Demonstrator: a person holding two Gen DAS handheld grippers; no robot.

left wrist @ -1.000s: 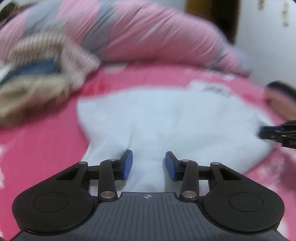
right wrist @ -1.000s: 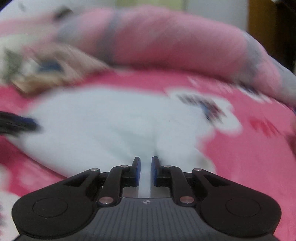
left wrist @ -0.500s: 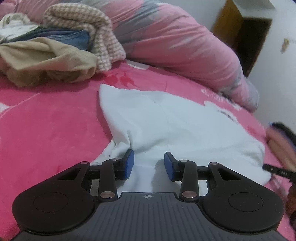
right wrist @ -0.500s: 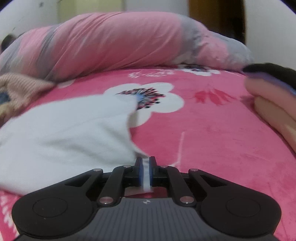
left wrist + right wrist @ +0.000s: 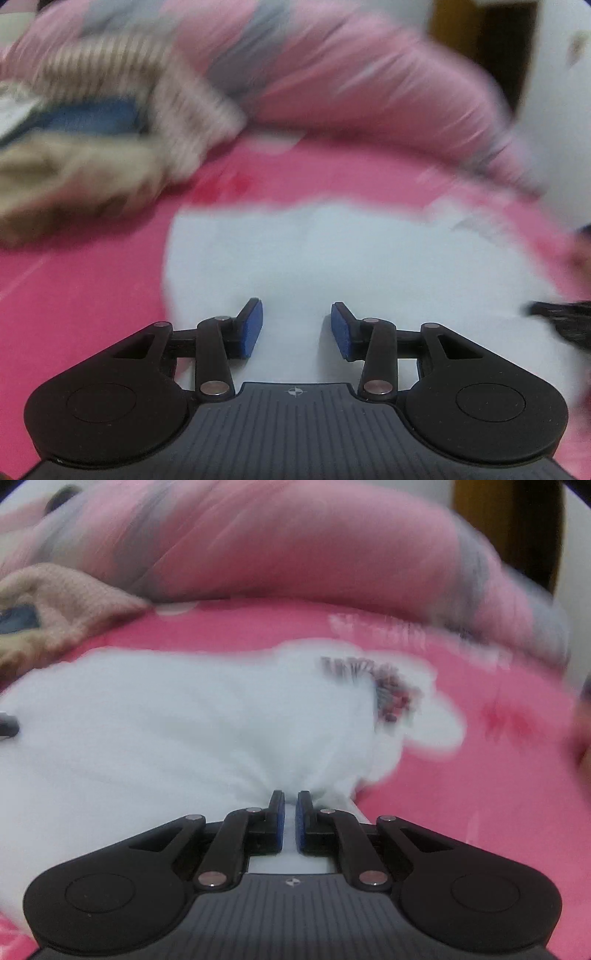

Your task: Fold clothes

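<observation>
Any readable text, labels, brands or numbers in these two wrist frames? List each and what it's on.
None readable.
Small white crosshair mark on the left gripper body: a symbol, no letters.
Small white mark on the right gripper body: too small to read.
Dark print on the pink flowered bedsheet, beside the white cloth garment: a blurred flower pattern, not lettering.

A garment (image 5: 332, 258) lies spread on the bedspread (image 5: 74, 302). Behind it a rolled duvet (image 5: 351, 85) runs across the bed. A heap of clothes (image 5: 85, 140) sits to the garment's far left, in front of the duvet's left end, apart from the garment
</observation>
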